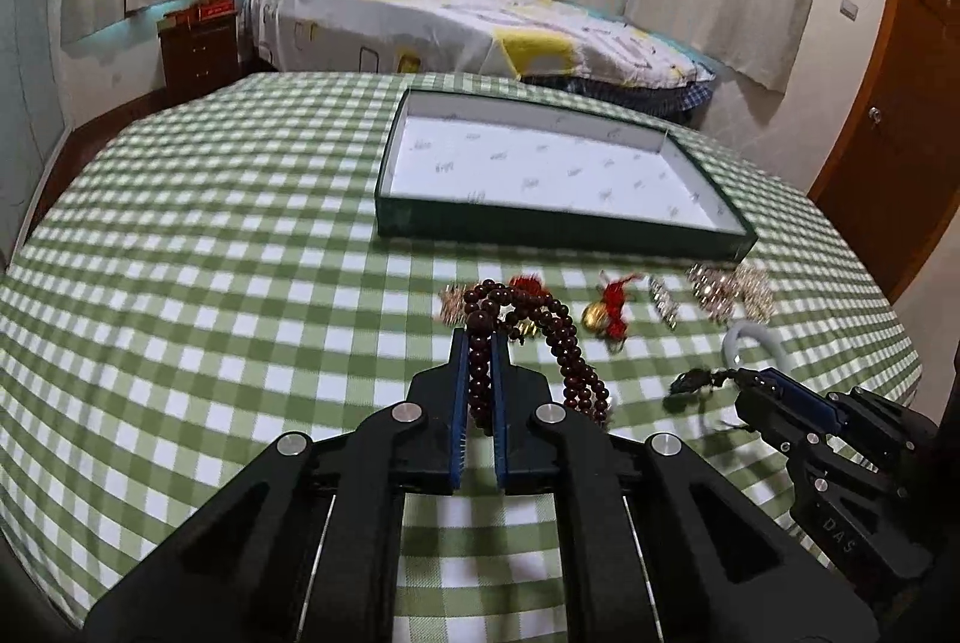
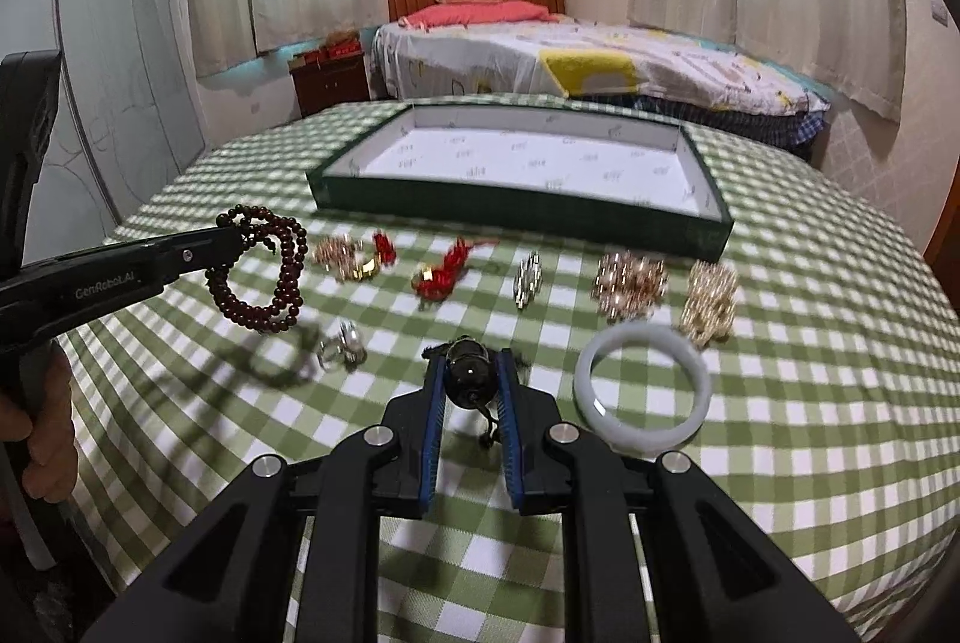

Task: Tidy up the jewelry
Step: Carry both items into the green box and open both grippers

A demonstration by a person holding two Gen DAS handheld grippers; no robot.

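1. Left wrist view: the left tool (image 1: 480, 343) at lower centre is clamped on a dark red bead strand (image 1: 528, 337), whose loops hang off the checked surface (image 1: 210, 235), probably for carrying to the empty green tray (image 1: 558, 223) above centre. The right tool (image 1: 729, 378) is at lower right.
2. Right wrist view: the right tool is closed on a black bead pendant (image 2: 471, 373) at lower centre (cord dangling). A white bangle (image 2: 642, 391), red tassel charms (image 2: 444, 271) and gold clusters (image 2: 630, 283) lie before the tray, awaiting sorting.

Dark red bead strand (image 2: 264, 271) hangs looped off the cloth; green tray (image 2: 522, 199) lies open behind.
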